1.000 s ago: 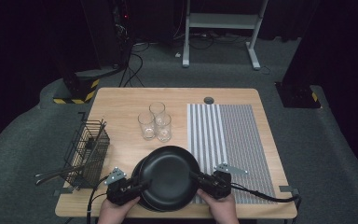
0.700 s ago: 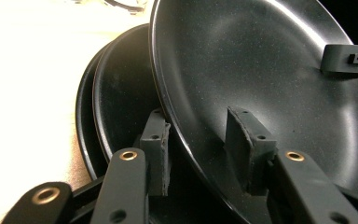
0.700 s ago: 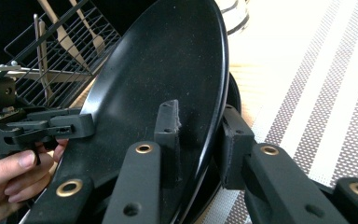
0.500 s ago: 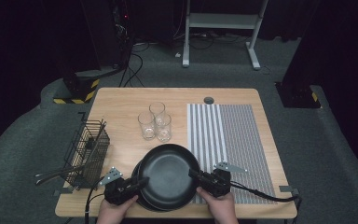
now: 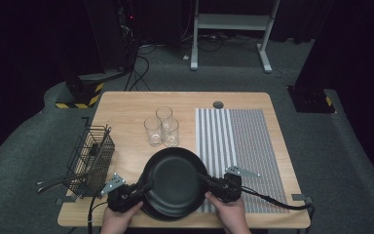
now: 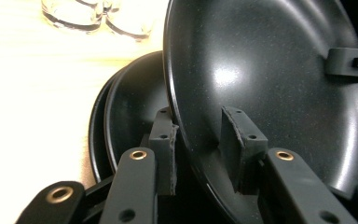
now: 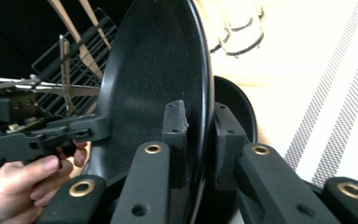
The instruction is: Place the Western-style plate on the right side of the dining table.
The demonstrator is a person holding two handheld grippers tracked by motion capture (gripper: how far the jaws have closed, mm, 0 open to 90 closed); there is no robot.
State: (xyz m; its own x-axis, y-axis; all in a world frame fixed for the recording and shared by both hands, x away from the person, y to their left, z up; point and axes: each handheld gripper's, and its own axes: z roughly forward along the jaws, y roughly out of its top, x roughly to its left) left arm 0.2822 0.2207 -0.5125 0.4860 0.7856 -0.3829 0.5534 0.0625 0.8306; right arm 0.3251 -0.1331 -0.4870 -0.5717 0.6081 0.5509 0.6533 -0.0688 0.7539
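Note:
A black plate [image 5: 175, 178] is tilted above a stack of black plates [image 5: 168, 216] at the table's front. My right gripper [image 5: 202, 178] is shut on its right rim; in the right gripper view both pads [image 7: 175, 135] press the plate [image 7: 158, 70]. My left gripper [image 5: 146, 187] straddles the left rim. In the left gripper view the plate [image 6: 270, 70] passes between my left gripper's [image 6: 200, 140] jaws, which have just been closing, and a dark gap still shows beside the rim. The lower plates [image 6: 130, 107] lie underneath.
Three clear glasses [image 5: 161, 126] stand just behind the plates. A black wire basket [image 5: 93, 156] with utensils sits at the table's left edge. A striped mat [image 5: 238, 141] covers the right half. A hand [image 7: 23, 186] holds the left gripper across the plate.
Both hands and the plate stay almost where they were. The left gripper sits a touch tighter against the plate's left rim.

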